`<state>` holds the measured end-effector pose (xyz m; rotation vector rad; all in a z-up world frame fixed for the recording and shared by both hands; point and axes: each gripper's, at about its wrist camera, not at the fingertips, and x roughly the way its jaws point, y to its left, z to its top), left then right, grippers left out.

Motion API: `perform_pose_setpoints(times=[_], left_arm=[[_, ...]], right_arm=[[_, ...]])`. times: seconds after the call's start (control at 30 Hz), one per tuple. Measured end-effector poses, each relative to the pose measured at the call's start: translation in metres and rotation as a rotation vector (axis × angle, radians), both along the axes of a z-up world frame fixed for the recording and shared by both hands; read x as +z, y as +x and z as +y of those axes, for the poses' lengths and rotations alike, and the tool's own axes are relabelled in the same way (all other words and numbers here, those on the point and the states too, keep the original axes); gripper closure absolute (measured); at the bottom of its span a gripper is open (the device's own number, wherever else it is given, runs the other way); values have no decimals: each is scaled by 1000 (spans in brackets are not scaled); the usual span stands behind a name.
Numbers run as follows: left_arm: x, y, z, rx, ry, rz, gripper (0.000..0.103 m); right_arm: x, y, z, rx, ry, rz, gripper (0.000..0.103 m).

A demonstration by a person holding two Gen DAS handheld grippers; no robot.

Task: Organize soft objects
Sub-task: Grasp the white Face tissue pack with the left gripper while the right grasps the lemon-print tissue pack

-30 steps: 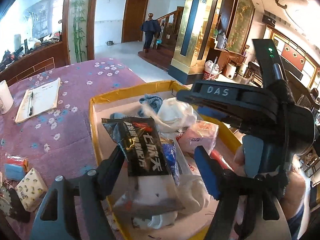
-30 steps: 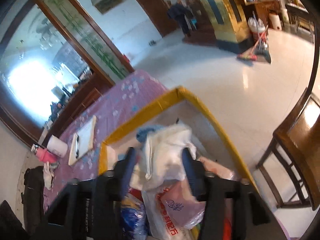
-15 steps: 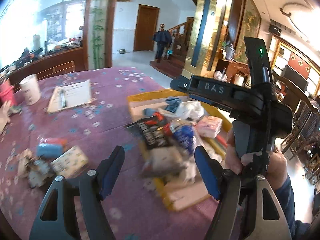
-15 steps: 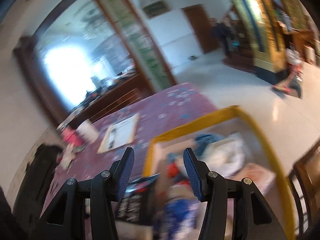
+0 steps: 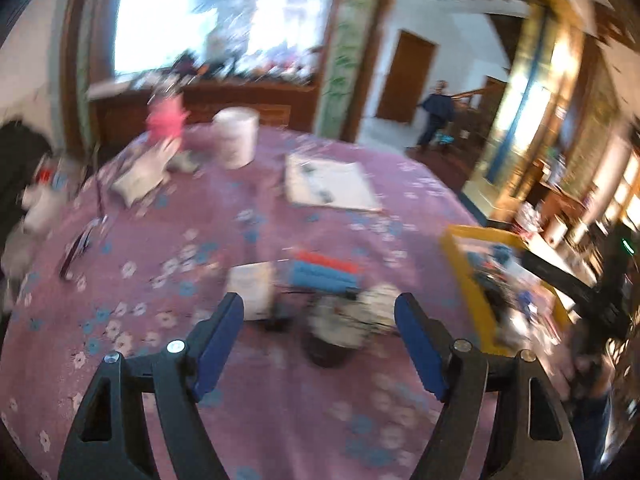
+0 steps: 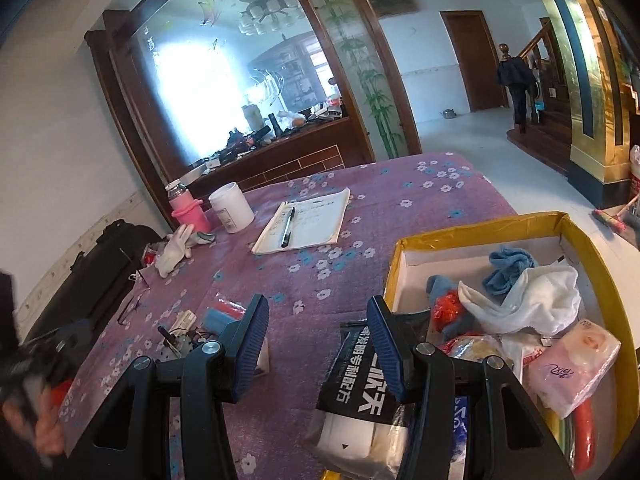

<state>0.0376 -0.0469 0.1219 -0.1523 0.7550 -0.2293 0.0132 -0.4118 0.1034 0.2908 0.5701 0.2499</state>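
Left gripper (image 5: 319, 326), lower centre of its blurred view: fingers spread, jaws just widened, nothing between, aimed at loose items (image 5: 320, 280) on the purple cloth (image 5: 200, 240), probably next to sort. Right gripper (image 6: 316, 344), lower centre: fingers apart, empty. Yellow-rimmed box (image 6: 472, 228), lower right: white cloth (image 6: 532, 300), blue rag (image 6: 508, 264), pink tissue pack (image 6: 576, 364); black packet (image 6: 360, 380) over its near edge.

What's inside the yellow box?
The yellow box holds a blue cloth, a white cloth, something red and a pink tissue pack. A black packet hangs over its edge. Whatever lies beneath the pile is hidden.
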Motion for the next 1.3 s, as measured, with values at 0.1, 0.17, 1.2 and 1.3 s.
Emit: perform_pose_setpoints(times=[0.1, 0.17, 1.2, 1.3], left_arm=[[-27, 45, 20, 36, -6, 108, 26], [-48, 72, 26, 86, 14, 175, 26], [-106, 69, 36, 138, 85, 218, 60], [-106, 71, 42, 137, 49, 226, 60]], right_arm=[[-1, 0, 2, 8, 0, 5, 48], [-1, 0, 4, 7, -8, 6, 48], [-34, 101, 135, 204, -109, 369, 49], [-59, 137, 152, 207, -165, 445, 60]])
